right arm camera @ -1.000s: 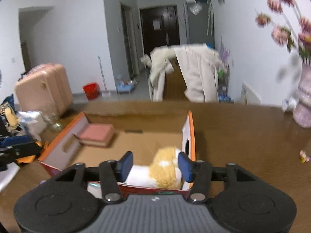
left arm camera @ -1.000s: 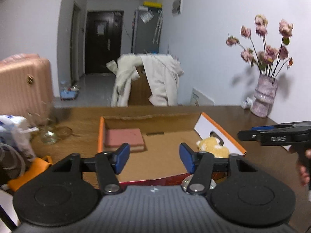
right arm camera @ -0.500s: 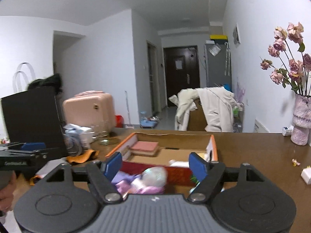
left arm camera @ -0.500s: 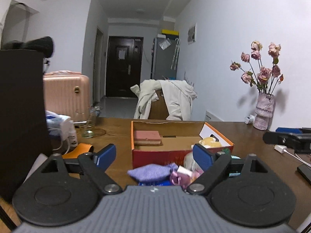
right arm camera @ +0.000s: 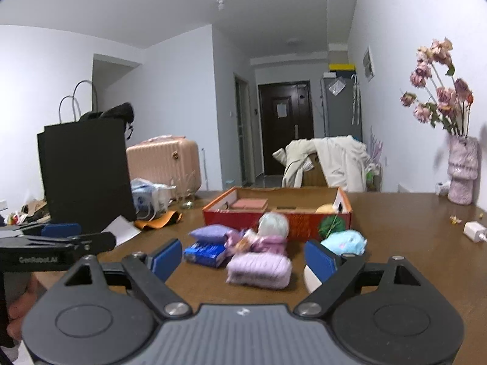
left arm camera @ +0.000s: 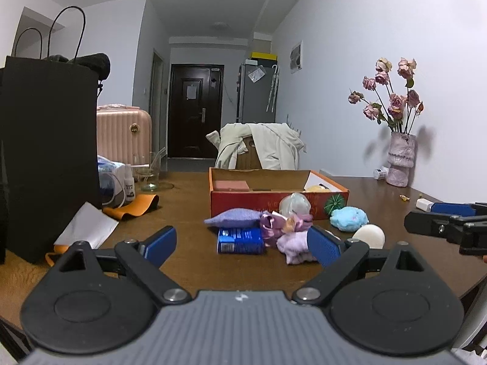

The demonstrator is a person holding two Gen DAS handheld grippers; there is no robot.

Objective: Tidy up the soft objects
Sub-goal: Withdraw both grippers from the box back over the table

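1. Soft objects are lying in a loose pile on the brown worktop (left arm camera: 188, 213) just in front of the orange box (left arm camera: 243, 202) in the left wrist view: a lilac pillow (left arm camera: 232, 217) is resting on a blue packet (left arm camera: 240, 240), with a purple-pink bundle (left arm camera: 284, 223) and a pale lilac knit piece (left arm camera: 293, 246) beside them.
2. A whitish ball (left arm camera: 294, 203) is leaning against the box front, a green ball (left arm camera: 334, 203) is sitting at the box's right corner, and a light blue plush (left arm camera: 348, 218) and a cream ball (left arm camera: 369, 234) are lying to the right.
3. Inside the box a pink block (left arm camera: 230, 185) and a yellow plush (left arm camera: 315, 187) are showing.
4. The left claw (left arm camera: 243, 245) is standing wide with nothing between its blue pads, its jaws having just been opening; the right claw (left arm camera: 447, 222) is reaching in from the right edge.
5. In the right wrist view the same pile is sitting ahead of the right claw (right arm camera: 243, 257), which is gaping wide and empty, its jaws having just been opening.
6. The lilac knit piece (right arm camera: 258, 269) is lying nearest, and the cream ball (right arm camera: 310, 278) is peeking out behind the right pad.
7. The left claw (right arm camera: 61, 240) is showing at the left edge, with a hand (right arm camera: 18, 310) below it.
8. A black paper bag (right arm camera: 85, 170) is standing at the left of the worktop, and a vase of pink flowers (right arm camera: 462, 167) at the far right.
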